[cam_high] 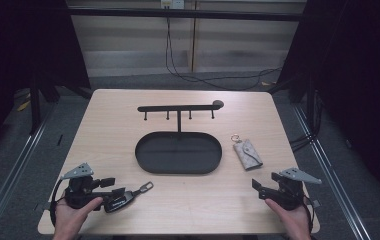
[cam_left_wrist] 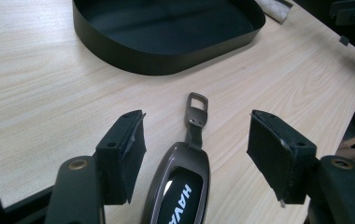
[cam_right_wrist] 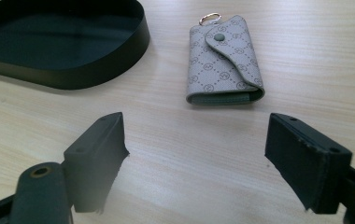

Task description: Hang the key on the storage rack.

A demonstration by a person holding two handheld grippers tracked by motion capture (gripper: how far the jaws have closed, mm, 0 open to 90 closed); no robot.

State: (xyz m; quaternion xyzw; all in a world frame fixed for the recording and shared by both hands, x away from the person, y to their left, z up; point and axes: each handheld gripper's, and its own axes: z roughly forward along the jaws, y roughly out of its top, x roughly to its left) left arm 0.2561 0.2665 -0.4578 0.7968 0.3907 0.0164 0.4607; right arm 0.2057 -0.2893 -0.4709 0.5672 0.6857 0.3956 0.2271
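Observation:
A dark car key fob with a metal loop on a short strap lies flat on the table between the jaws of my left gripper. The jaws stand apart and clear of it on both sides. From above, the fob sticks out to the right of my left gripper at the front left. A grey patterned key pouch with a snap flap and a ring lies ahead of my right gripper, which is open on nothing. In the high view, the pouch sits beyond my right gripper.
A black oval tray sits mid-table, with a black rack of several hooks standing on a post at its back. Its wall is just beyond the fob, and its rim lies left of the pouch. The table's front edge is near both hands.

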